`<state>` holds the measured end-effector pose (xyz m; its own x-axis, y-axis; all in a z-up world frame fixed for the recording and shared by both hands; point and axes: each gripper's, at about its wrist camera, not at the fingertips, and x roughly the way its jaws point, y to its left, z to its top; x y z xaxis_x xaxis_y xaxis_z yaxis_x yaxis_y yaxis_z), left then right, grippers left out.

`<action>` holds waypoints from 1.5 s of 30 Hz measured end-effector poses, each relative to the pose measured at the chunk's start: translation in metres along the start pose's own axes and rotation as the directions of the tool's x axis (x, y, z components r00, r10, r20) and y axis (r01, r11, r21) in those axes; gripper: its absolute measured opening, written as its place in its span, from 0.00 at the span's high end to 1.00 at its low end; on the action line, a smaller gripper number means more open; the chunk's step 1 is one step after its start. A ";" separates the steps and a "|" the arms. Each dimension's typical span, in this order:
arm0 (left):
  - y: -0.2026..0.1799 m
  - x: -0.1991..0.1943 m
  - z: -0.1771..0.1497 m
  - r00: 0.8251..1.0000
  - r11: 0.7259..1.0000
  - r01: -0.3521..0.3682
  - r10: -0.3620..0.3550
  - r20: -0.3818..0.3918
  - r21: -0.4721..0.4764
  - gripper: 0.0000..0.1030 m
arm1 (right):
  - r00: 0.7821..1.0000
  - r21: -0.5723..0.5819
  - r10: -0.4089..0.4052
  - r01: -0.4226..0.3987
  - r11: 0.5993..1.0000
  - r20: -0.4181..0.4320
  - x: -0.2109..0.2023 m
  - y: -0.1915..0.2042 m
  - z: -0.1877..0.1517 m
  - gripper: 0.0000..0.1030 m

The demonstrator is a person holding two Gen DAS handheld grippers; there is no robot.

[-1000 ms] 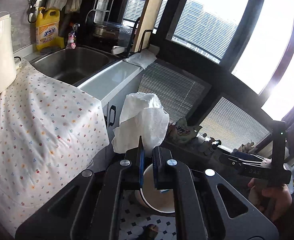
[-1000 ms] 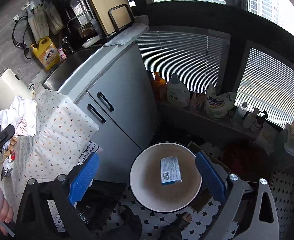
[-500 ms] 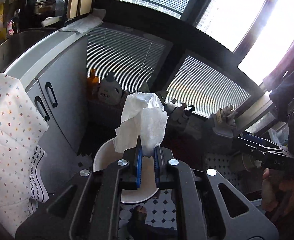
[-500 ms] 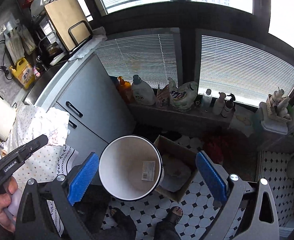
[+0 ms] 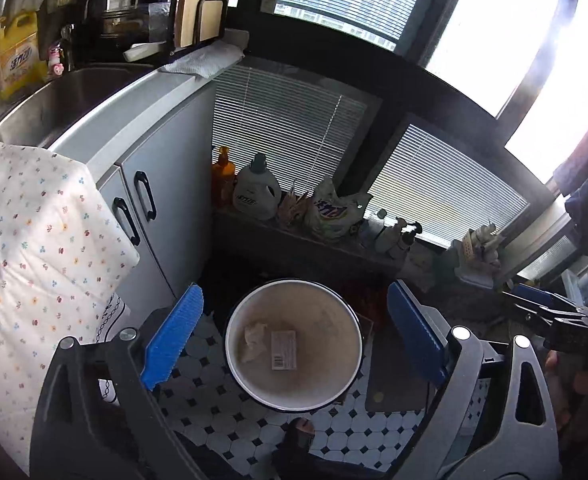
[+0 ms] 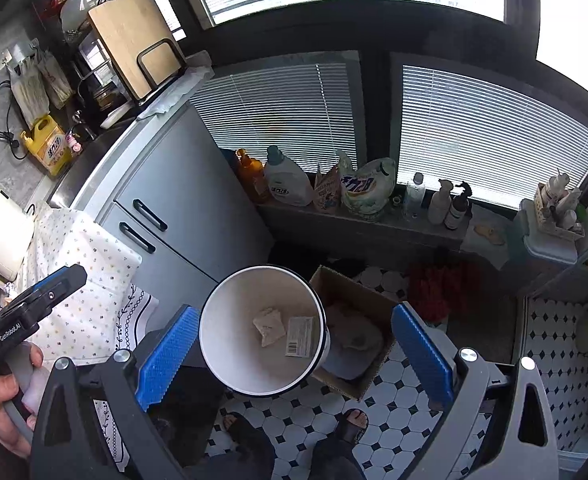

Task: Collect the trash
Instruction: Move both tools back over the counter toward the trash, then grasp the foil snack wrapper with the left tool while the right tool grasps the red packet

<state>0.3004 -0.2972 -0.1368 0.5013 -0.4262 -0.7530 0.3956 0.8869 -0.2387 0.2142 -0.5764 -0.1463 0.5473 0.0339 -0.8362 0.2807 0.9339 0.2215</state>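
Tissue point(image 5: 254, 342) in bin point(image 5: 345, 316), beside cardboard box point(image 6: 377, 304)

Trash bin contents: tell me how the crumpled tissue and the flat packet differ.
The crumpled tissue is wrinkled, plain and off-white; the flat packet is a smooth rectangle with printing and a barcode. The tissue sits nearer the cabinet side, the packet beside it. Both lie at the bottom of the white bin.

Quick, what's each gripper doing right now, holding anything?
Left gripper: jaws opening, nothing between them; crumpled tissue lies in the bin below.
Right gripper: open, holding nothing.
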 end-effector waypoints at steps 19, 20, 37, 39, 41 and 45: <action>0.183 -0.151 -0.042 0.917 0.895 -0.311 0.371 0.146 -0.319 0.06 | 0.961 -0.359 0.272 -0.268 0.894 -0.039 0.025 0.245 0.015 0.08; 0.192 -0.158 -0.046 0.910 0.885 -0.321 0.386 0.148 -0.339 0.06 | 0.958 -0.376 0.283 -0.279 0.884 -0.046 0.025 0.258 0.013 0.08; 0.342 -0.268 -0.135 0.788 0.659 -0.434 0.608 0.095 -0.614 0.06 | 0.916 -0.552 0.372 -0.388 0.738 -0.148 0.047 0.453 -0.035 0.07; 0.358 -0.279 -0.145 0.782 0.641 -0.436 0.617 0.086 -0.632 0.06 | 0.913 -0.560 0.377 -0.396 0.727 -0.156 0.052 0.474 -0.042 0.07; 0.374 -0.287 -0.155 0.774 0.621 -0.441 0.629 0.075 -0.648 0.06 | 0.910 -0.574 0.386 -0.400 0.714 -0.154 0.055 0.495 -0.050 0.07; 0.401 -0.296 -0.170 0.769 0.594 -0.444 0.637 0.054 -0.671 0.06 | 0.887 -0.611 0.430 -0.436 0.660 -0.168 0.061 0.536 -0.070 0.07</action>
<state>0.1795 0.2150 -0.1140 0.6790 0.2271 -0.6982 -0.5042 0.8355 -0.2186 0.3427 -0.0488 -0.1135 0.4733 0.4917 -0.7309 -0.5354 0.8194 0.2046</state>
